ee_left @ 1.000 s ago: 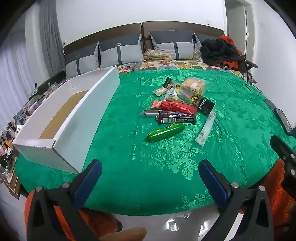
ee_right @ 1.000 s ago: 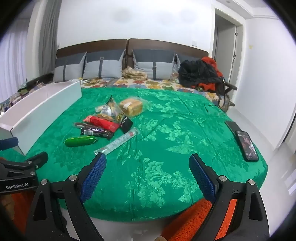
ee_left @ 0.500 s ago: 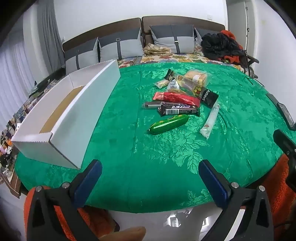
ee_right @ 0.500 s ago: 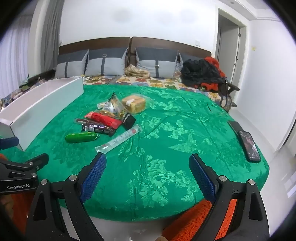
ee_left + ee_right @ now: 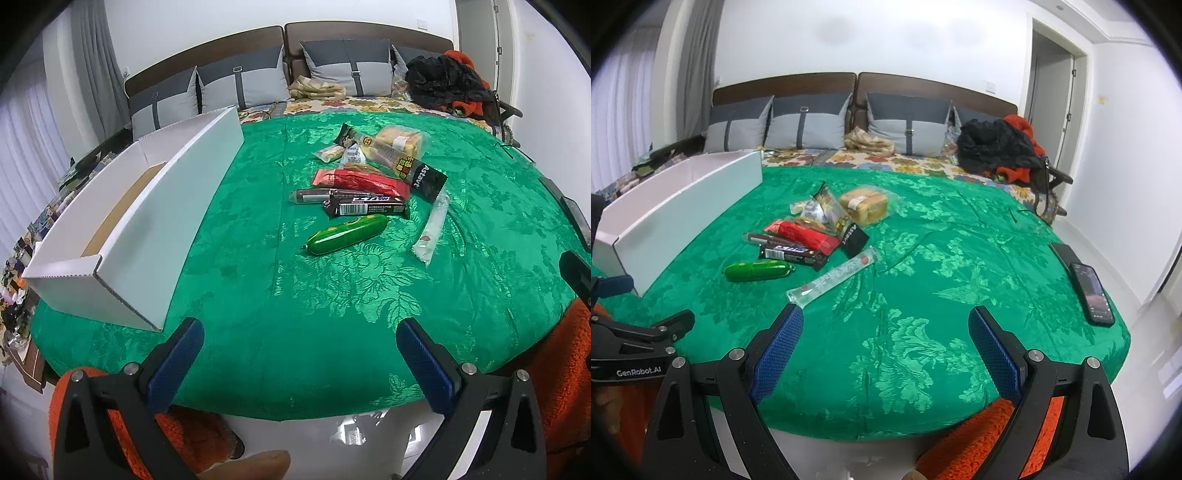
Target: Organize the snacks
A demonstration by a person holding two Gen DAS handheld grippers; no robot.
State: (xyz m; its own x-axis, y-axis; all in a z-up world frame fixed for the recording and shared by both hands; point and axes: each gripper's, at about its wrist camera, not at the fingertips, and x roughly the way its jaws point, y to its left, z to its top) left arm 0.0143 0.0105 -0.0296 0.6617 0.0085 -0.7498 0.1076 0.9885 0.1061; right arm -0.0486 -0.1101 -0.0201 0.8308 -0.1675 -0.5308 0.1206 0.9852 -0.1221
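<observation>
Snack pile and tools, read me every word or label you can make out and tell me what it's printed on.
"Astavr": as far as I can read it, white letters on the black end of the long snack wrapper.
"GenRobot.AI": on the body of the left tool, seen from the right wrist view.
Chocolate bar: barcode and logo, too blurred to read.
Red packet, clear stick pack: print unreadable.

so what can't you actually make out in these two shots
- White box interior: left wrist view shows only part of its brown floor; right wrist view only the outer wall.
- Snacks under the pile: the red pack and black Astavr pack overlap others.
- Clear long sachet: print too small to read.
- Phone: screen content too small.
- Left tool, right tool: both open, holding nothing.
</observation>
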